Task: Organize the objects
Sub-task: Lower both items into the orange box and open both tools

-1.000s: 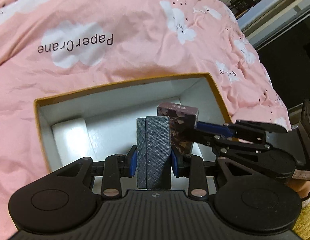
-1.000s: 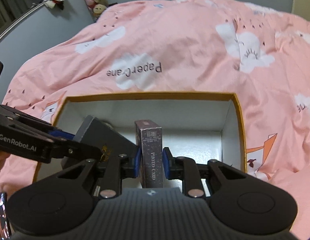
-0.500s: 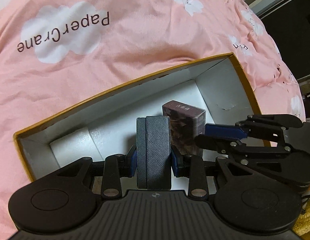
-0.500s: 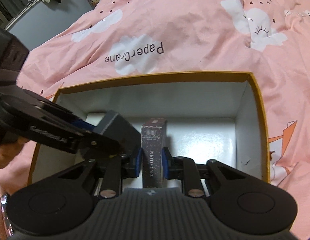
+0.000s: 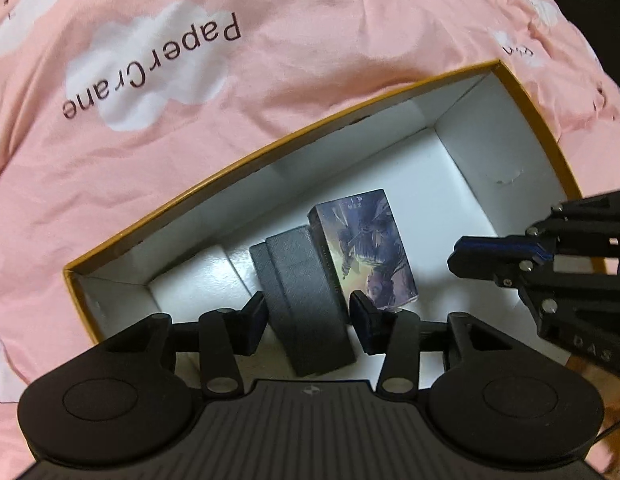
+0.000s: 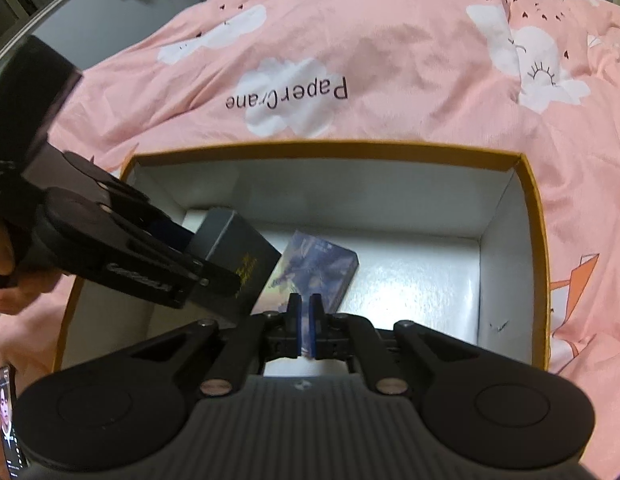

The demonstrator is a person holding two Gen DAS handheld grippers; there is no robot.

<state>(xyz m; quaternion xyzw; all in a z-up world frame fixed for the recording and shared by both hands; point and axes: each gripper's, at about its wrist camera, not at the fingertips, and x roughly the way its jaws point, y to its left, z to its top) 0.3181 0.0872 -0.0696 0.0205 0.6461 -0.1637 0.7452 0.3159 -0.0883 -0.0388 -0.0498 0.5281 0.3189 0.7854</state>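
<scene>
Both boxes have left the grippers' hold since half a second ago, when each was pinched upright between blue pads. Now the purple illustrated card box lies on the white floor of the orange-rimmed cardboard box, its picture face up, and the dark grey textured case rests beside it, touching its left edge.

From the left wrist view the near end of the grey case is cut off behind the gripper body, and a white foam block in the box's left end is partly hidden by the left finger. Whether the case lies flat or leans cannot be told there; in the right wrist view it looks tilted, one end raised over the card box, with small gold lettering too blurred to read. The cardboard box's near wall is hidden in both views.

The left gripper reaches down into the box with its jaws spread wide either side of the grey case, small gaps showing at both pads. Its holder's hand shows at the frame's left edge.

The right gripper hangs above the card box's near end, jaws drawn nearly together with only a thin slit between the blue pads, gripping nothing. The cardboard box sits on a pink quilt with white clouds.
</scene>
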